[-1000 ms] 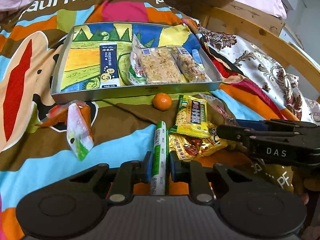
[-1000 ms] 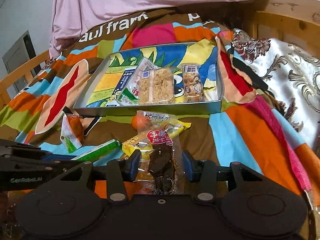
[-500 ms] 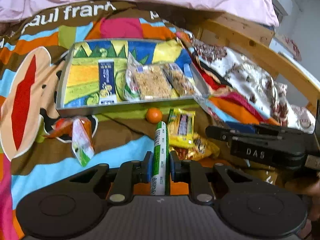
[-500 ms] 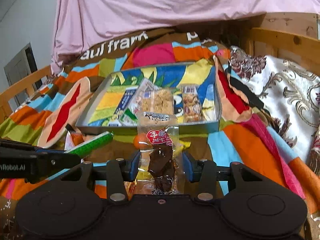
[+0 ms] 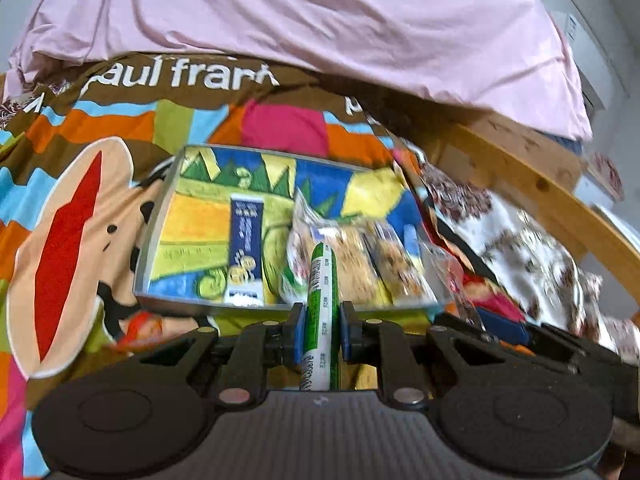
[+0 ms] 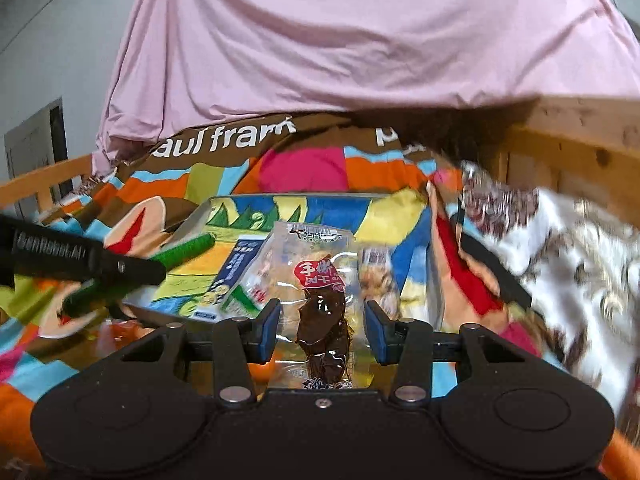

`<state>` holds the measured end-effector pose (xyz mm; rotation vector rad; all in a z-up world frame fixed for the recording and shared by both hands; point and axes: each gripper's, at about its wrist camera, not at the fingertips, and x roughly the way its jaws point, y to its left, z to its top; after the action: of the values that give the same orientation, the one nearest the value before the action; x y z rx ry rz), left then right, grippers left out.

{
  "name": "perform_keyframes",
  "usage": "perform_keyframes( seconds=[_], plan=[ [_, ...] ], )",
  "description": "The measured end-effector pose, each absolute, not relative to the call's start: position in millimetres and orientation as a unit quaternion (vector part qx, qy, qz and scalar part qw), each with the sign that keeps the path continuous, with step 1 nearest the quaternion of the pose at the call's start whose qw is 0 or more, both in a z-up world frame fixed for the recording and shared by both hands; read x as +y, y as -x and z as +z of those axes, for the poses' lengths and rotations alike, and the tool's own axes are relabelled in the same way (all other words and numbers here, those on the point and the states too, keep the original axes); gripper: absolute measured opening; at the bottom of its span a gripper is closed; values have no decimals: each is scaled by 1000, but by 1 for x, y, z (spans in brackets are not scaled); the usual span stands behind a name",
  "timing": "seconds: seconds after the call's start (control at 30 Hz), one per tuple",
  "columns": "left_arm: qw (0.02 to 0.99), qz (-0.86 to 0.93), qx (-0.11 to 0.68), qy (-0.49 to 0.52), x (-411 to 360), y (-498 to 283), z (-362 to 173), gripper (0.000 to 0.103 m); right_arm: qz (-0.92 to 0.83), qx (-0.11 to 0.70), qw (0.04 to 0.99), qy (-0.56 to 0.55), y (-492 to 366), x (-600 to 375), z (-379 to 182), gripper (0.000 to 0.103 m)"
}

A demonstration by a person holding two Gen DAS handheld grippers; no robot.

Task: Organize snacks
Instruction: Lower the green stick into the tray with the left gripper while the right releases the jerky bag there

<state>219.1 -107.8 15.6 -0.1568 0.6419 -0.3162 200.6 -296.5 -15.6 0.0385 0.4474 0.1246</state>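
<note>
My left gripper (image 5: 319, 330) is shut on a green and white snack stick (image 5: 321, 308), held up in front of the grey tray (image 5: 144, 240); the same green stick (image 6: 188, 248) pokes in from the left in the right wrist view. My right gripper (image 6: 320, 330) is shut on a clear packet of dark dried meat with a red label (image 6: 320, 300), lifted before the grey tray (image 6: 188, 224). Inside the tray lie a blue stick packet (image 5: 246, 248), a cereal bar packet (image 5: 356, 264) and a nut bar (image 5: 400, 268).
The tray rests on a bright patterned blanket (image 5: 80, 216) on a bed. A pink sheet (image 5: 320, 20) is heaped behind it. A wooden bed rail (image 5: 532, 196) and a floral cover (image 5: 532, 248) lie to the right. An orange snack pack (image 5: 140, 326) sits left of the tray's front.
Both grippers rose off the blanket with their snacks and tilted up toward the tray. The loose snacks and the small orange fruit on the blanket have dropped out of the left view.
</note>
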Motion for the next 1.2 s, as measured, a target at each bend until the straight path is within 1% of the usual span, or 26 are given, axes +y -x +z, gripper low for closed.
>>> perform_keyframes(
  seconds=[0.17, 0.37, 0.47, 0.8, 1.07, 1.2],
  plan=[
    [942, -140, 294, 84, -108, -248, 16, 19, 48, 203, 978, 1, -224, -299, -19, 46],
    [951, -131, 268, 83, -121, -287, 11, 19, 25, 187, 982, -32, -266, -310, -22, 46],
    [953, -139, 259, 81, -137, -305, 6, 19, 16, 187, 982, -29, -285, -314, -28, 46],
    [949, -159, 265, 54, -188, -355, -21, 19, 0, 202, 978, -56, -334, -347, -45, 47],
    [948, -153, 280, 21, -208, -387, -28, 19, -2, 240, 968, -70, -349, -349, -68, 48],
    [945, -147, 292, 20, -212, -395, -34, 19, 1, 241, 968, -75, -348, -349, -70, 49]
  ],
)
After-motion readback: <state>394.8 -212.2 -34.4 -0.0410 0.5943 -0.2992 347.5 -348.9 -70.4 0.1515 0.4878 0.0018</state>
